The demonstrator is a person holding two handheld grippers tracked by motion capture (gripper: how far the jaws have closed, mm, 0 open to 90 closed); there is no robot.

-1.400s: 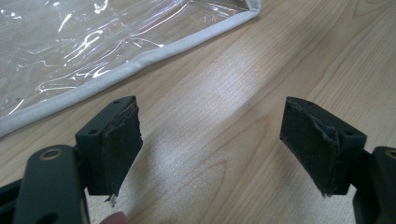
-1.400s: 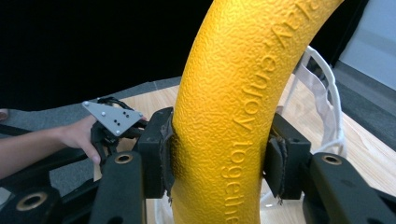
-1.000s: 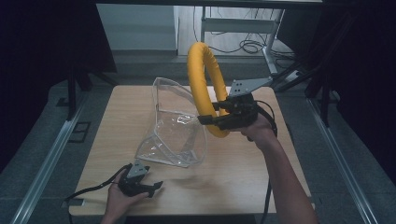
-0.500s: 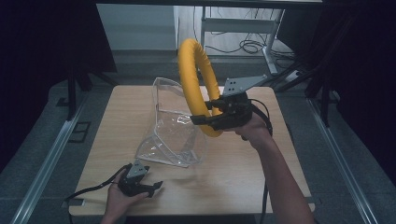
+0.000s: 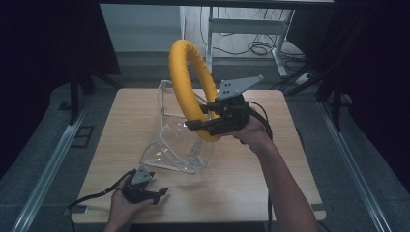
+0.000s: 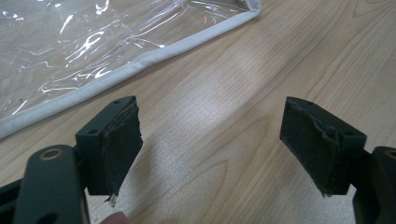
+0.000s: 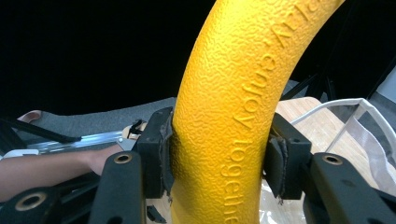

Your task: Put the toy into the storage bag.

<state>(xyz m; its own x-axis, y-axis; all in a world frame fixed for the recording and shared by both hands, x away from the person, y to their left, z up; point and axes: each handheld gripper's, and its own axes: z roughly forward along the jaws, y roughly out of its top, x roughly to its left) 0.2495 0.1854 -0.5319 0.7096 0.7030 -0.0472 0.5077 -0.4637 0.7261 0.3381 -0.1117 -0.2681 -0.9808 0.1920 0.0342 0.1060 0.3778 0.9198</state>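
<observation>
Holding: my right gripper [image 5: 196, 124] has its jaws clamped across the tube of the yellow foam ring [image 5: 186, 82], which stands nearly upright in the air above the clear plastic bag [image 5: 181, 137].
Ring: its lowest part hangs just over the bag's open mouth; in the right gripper view the pads [image 7: 156, 149] press into the textured foam on both sides, with raised lettering running along the tube.
Bag: clear with a pale trimmed edge [image 6: 140, 63]; it stands open on the wooden counter [image 5: 290, 159], its mouth facing up toward the ring.
Step, as I judge it: lowering the ring into the bag.
Doing it well: I would keep the ring edge-on to the opening, so it slides between the walls and does not catch the rim, and keep the squeeze firm, since foam gives.
Left gripper [image 5: 157, 194]: jaws apart, resting low on the counter near the bag's edge, holding nothing; it could pin the soft bag if it shifts.
</observation>
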